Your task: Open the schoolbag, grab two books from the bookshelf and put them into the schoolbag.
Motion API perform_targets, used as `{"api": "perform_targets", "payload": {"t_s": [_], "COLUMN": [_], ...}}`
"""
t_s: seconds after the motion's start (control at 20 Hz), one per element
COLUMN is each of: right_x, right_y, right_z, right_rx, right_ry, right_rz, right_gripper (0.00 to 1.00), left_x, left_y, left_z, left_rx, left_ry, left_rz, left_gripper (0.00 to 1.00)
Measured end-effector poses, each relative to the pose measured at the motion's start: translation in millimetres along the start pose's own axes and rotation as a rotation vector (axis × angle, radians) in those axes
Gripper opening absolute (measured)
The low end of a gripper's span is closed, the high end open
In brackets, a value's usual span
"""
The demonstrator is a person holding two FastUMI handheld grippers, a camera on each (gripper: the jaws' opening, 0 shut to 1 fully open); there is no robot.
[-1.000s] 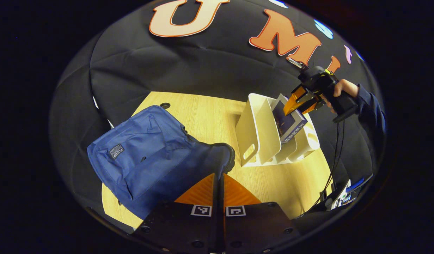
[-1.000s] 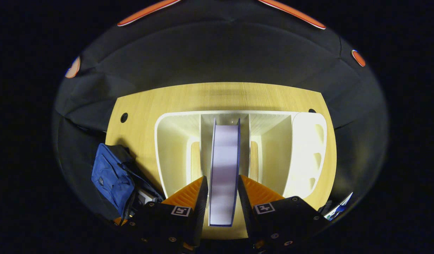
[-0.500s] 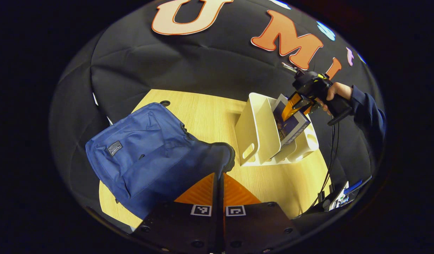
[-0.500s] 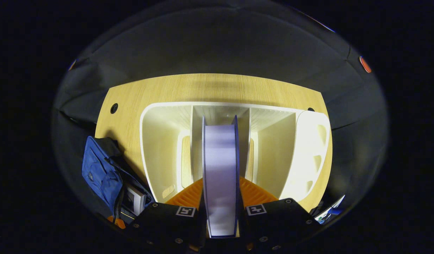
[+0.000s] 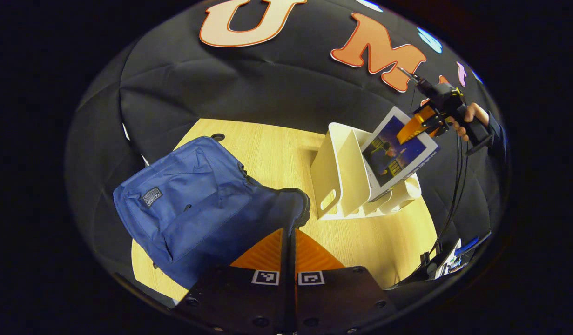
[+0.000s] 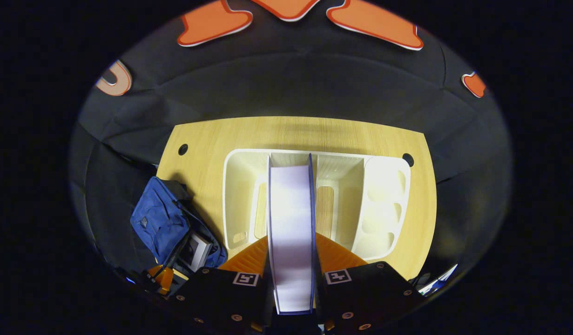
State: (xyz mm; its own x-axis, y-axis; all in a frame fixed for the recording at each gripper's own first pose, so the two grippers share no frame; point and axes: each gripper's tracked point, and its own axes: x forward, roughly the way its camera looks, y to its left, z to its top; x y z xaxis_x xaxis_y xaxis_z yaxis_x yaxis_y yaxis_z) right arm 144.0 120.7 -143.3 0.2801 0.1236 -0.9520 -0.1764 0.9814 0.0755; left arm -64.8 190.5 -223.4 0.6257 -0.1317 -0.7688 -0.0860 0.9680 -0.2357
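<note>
The open blue fabric schoolbag point(image 5: 188, 204) lay at the table's left, its mouth pinched by the left gripper point(image 5: 288, 242), fingers together. The white plastic bookshelf point(image 5: 342, 172) stood right of it — above it, the right gripper point(image 5: 419, 126) clamped a dark-covered book point(image 5: 398, 156), lifted clear, flat face toward the bag.

We had our left gripper point(image 5: 288, 246) with jaws closed, pinching the edge of the blue schoolbag point(image 5: 193, 204) on the counter point(image 5: 277, 149). Farther off, the right gripper point(image 5: 419, 125) held a book point(image 5: 395, 156) above the white bookshelf point(image 5: 337, 172).
</note>
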Motion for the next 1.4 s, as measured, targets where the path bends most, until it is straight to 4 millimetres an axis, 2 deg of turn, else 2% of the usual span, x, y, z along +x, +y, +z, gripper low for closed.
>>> {"api": "perform_targets", "payload": {"t_s": [0.05, 0.25, 0.3, 0.35, 0.75, 0.9, 1.05, 1.25, 1.4], "right_x": [-11.2, -49.2, -57.3, -63.2, -104.3, -116.2, -117.6, -104.5, -92.6], "right_y": [-0.4, 5.3, 6.4, 8.1, 6.7, 19.2, 44.5, 74.2, 97.6], "right_z": [-1.8, -6.1, -8.0, -10.3, -27.0, -36.6, -54.5, -93.2, -114.9], "right_rx": [-0.011, -0.026, -0.021, -0.024, -0.011, 0.016, 0.067, 0.081, 0.102], "right_ry": [-0.012, -0.061, -0.070, -0.076, -0.118, -0.123, -0.116, -0.081, -0.061], "right_rz": [0.005, 0.057, 0.079, 0.097, 0.186, 0.269, 0.392, 0.502, 0.561], "right_gripper": [0.36, 0.37, 0.44, 0.36, 0.33, 0.33, 0.33, 0.33, 0.33], "left_x": [-0.5, -4.8, -5.8, -6.4, -9.2, -9.2, -8.7, -10.8, -12.7], "left_y": [0.5, 2.2, 2.5, 2.6, 3.2, 4.6, 5.6, 8.3, 10.4], "left_z": [0.3, 3.0, 5.1, 6.7, 8.0, 10.0, 11.5, 14.9, 20.7], "left_rx": [-0.003, 0.017, 0.026, 0.030, 0.049, 0.053, 0.047, 0.024, 0.030], "left_ry": [0.000, -0.002, -0.002, -0.003, 0.009, 0.010, 0.012, 0.019, 0.016], "left_rz": [0.001, 0.009, 0.014, 0.016, 0.024, 0.030, 0.033, 0.034, 0.045], "left_gripper": [0.01, 0.00, 0.00, 0.01, 0.00, 0.00, 0.01, 0.01, 0.01]}}
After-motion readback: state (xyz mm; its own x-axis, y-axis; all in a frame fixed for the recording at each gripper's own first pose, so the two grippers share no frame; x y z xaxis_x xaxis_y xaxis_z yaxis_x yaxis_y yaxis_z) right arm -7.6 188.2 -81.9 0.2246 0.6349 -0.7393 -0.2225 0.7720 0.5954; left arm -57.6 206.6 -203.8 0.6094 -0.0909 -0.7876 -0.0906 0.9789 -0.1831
